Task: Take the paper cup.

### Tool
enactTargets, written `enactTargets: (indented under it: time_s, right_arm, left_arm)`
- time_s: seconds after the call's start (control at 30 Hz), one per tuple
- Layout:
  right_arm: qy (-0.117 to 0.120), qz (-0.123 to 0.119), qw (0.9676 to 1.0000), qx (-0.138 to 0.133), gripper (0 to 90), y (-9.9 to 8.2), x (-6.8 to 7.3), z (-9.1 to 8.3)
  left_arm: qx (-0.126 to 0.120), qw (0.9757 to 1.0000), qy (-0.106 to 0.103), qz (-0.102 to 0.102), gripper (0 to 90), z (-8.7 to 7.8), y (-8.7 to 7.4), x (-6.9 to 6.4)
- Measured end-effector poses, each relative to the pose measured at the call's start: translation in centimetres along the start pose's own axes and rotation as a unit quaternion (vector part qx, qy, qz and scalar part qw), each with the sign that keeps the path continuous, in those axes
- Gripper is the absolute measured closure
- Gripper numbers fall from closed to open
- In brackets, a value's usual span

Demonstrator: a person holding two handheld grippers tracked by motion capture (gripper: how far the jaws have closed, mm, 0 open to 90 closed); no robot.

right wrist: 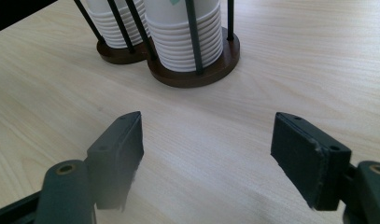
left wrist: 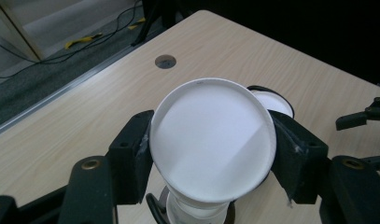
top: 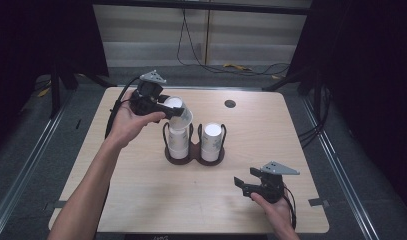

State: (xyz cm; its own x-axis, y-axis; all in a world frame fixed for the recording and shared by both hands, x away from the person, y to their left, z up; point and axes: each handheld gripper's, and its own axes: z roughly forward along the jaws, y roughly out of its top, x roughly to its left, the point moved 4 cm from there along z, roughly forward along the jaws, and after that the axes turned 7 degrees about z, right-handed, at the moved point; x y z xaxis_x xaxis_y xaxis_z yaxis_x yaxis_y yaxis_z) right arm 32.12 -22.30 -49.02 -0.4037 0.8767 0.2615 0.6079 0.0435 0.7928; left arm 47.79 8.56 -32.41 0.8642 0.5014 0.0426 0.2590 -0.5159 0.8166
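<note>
In the high view, a wooden tabletop (top: 141, 200) fills the middle of the frame, with two forearms coming in from the bottom edge. Nearest the bottom, at lower right, the right gripper (top: 247, 186) rests low over the tabletop in a hand, its jaws pointing toward the left of the frame. In the right gripper view its two black jaws stand apart with nothing between them, just bare wood beneath.

Further up, at the centre of the high view, sits a dark cup holder (top: 194, 156) with two round bases joined side by side and thin upright rods. Each side holds a stack of white paper cups: the left stack (top: 179, 145) and the right stack (top: 211, 141). In the right gripper view the holder appears at the top of the frame, well beyond the jaws, with the ribbed rims of the stacked cups (right wrist: 190, 39) showing between the rods.

Just above the left stack, the left gripper (top: 174, 110) holds a single white paper cup (top: 178, 114), tilted, its bottom end lowered toward the top of that stack. In the left gripper view the jaws press on both sides of the cup (left wrist: 213, 140), whose round white inside faces the camera.

Farther back, a small dark hole (top: 230, 104) marks the tabletop at upper centre.
</note>
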Motion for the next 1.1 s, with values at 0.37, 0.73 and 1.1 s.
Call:
enactTargets:
  time_s: [0.37, 0.73, 1.1]
  right_arm:
    - [0.009, -0.002, 1.0, -0.003, 23.7, 0.0, 0.2, -0.1]
    - [0.034, -0.01, 0.9993, -0.007, 18.5, 0.2, 1.0, 0.0]
    - [0.067, -0.024, 0.9974, -0.012, 13.8, 0.7, 2.1, -0.1]
  left_arm:
    - [-0.05, 0.9984, -0.026, -0.002, 36.8, -1.7, 0.0, -1.0]
    - [-0.076, 0.996, -0.048, -0.001, 36.8, -2.7, -1.5, -2.0]
    - [-0.091, 0.9934, -0.069, 0.008, 36.4, -3.0, -3.3, -3.6]
